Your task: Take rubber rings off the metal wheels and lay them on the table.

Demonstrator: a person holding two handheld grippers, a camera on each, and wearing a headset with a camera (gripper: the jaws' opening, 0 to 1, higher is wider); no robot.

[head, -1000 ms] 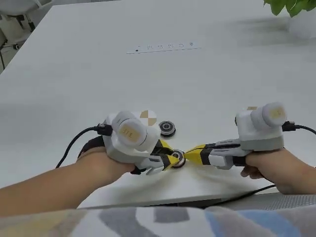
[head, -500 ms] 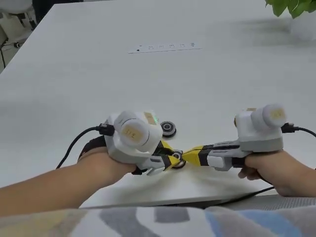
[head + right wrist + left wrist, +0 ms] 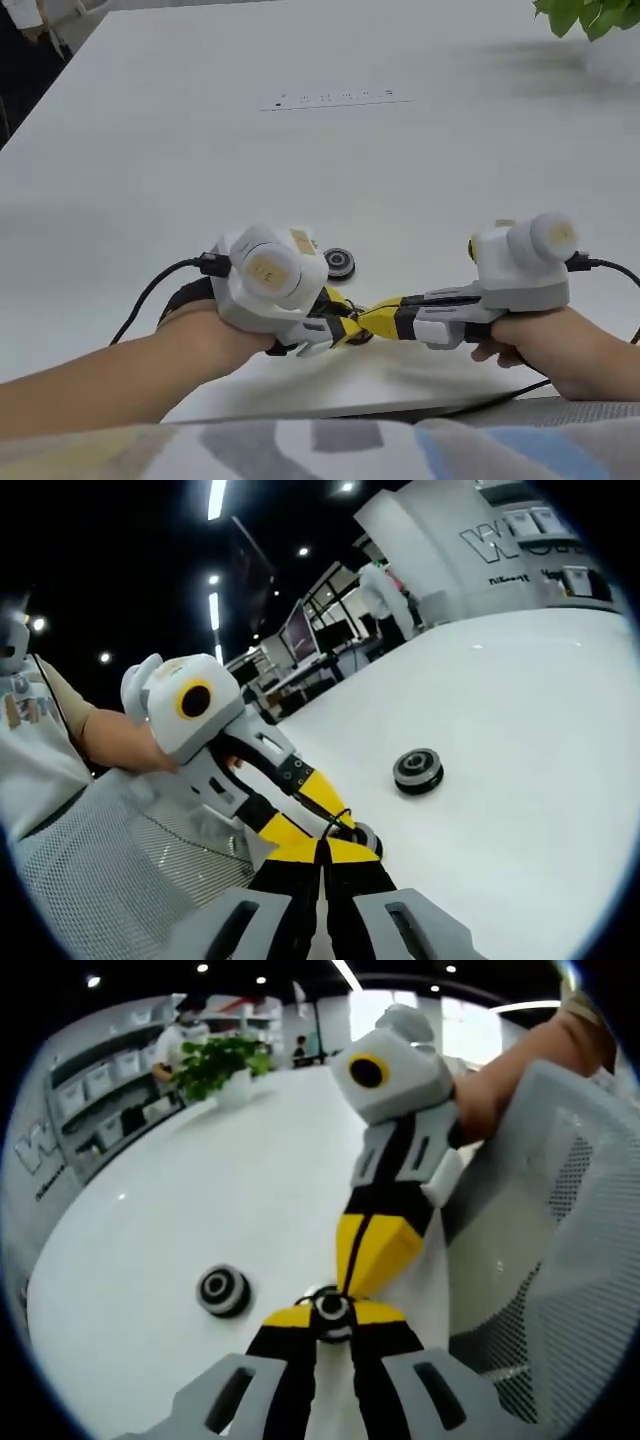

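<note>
Metal wheel [image 3: 354, 336]: sits low at the near edge of the white surface [image 3: 200, 150], pinched between the yellow-tipped fingers [image 3: 290, 1318] of the left gripper [image 3: 340, 328]; cannot tell whether resting on the surface or held just clear of it. Shows in the left gripper view [image 3: 331, 1308] as a small round hub, gripped on both sides. Right gripper [image 3: 373, 322]: points in from the opposite side, tip to tip with the left gripper, fingers pressed together to a thin seam in its own view [image 3: 322, 848], right at the wheel's edge. Rubber ring [image 3: 339, 817]: reads as a thin dark loop standing up beside the wheel at the right fingertips; too fine to confirm whether caught between them. Second wheel [image 3: 339, 263]: lies flat on the surface just beyond the left gripper, apart from both grippers, dark band round its rim. Black cable [image 3: 150, 290]: trails from the left gripper toward the near edge. Socket strip [image 3: 325, 99]: lies flat far across the surface. Potted plant [image 3: 588, 12]: stands at the far right corner. Mesh chair back [image 3: 560, 1260]: shows behind the right gripper in the left gripper view.
</note>
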